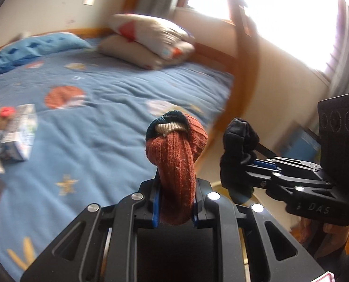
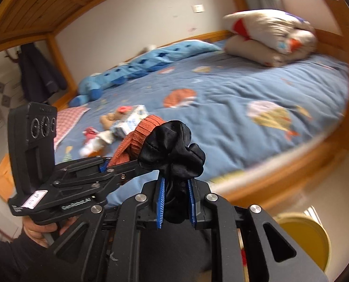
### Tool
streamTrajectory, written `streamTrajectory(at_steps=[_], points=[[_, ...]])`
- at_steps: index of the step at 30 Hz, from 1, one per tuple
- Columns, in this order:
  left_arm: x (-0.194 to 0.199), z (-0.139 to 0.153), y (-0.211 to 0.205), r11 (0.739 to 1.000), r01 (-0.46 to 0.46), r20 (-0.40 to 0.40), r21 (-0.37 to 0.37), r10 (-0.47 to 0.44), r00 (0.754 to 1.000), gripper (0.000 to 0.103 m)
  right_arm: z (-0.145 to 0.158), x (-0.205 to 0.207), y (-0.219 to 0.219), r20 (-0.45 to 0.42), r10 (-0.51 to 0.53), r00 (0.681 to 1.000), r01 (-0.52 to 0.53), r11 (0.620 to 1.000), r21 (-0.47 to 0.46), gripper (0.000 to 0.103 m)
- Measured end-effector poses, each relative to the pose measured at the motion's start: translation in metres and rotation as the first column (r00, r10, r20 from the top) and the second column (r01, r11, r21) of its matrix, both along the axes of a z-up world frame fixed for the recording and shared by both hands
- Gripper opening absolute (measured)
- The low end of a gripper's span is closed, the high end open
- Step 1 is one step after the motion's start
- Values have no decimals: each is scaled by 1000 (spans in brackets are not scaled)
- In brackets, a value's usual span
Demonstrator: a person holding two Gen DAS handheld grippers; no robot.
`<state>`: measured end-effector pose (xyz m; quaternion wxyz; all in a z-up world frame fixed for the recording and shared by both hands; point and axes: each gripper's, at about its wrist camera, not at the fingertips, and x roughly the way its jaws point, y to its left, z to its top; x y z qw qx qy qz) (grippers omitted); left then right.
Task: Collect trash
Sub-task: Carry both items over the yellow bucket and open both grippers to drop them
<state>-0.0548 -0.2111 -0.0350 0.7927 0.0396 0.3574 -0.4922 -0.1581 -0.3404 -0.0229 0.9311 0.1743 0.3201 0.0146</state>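
While both grippers were off the bed's (image 2: 280, 75) near edge, the left gripper (image 1: 175, 202) was clamped on a rust sock (image 1: 174, 164) and the right gripper (image 2: 175, 204) on a black sock (image 2: 172, 150). The yellow bin (image 2: 308, 239) lay below, nearer the right gripper; each sock stood upright between the pads.

Rust-orange knit sock (image 1: 174, 164) bunched upright, black crumpled sock (image 2: 172, 150) beside it, both above blue bed

Bed (image 2: 233, 108) with blue patterned cover beyond both tongs, stacked pillows (image 2: 271, 37) at far right, blue plush (image 2: 136, 68) along the wall side, crumpled carton (image 2: 129, 122) and scraps far left
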Motion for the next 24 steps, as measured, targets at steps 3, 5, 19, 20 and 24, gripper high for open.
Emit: streamTrajectory(at_steps=[3,5,19,20,24], points=[[-21,-5,-25,997,74,-8,16,-73,997,20,-7,-29,-19,-23,-73,997,73,997,2,16],[-33,-9,-39,993,114,-23,22,-114,993,20,-12,-47,-30,-36,-122,992,122,993,4,16],[-103,-57,-127,941,314,-116,130,-300,947,20,-59,-151,-91,-151,-377,914,385,923,28,16],[-105,-59,-131,938,318,-116,137,-304,946,20,-62,-155,-93,-159,-387,908,397,918,29,16],[-110,-69,-145,926,341,-133,165,-321,938,20,-74,-170,-102,-194,-425,884,438,899,28,17]])
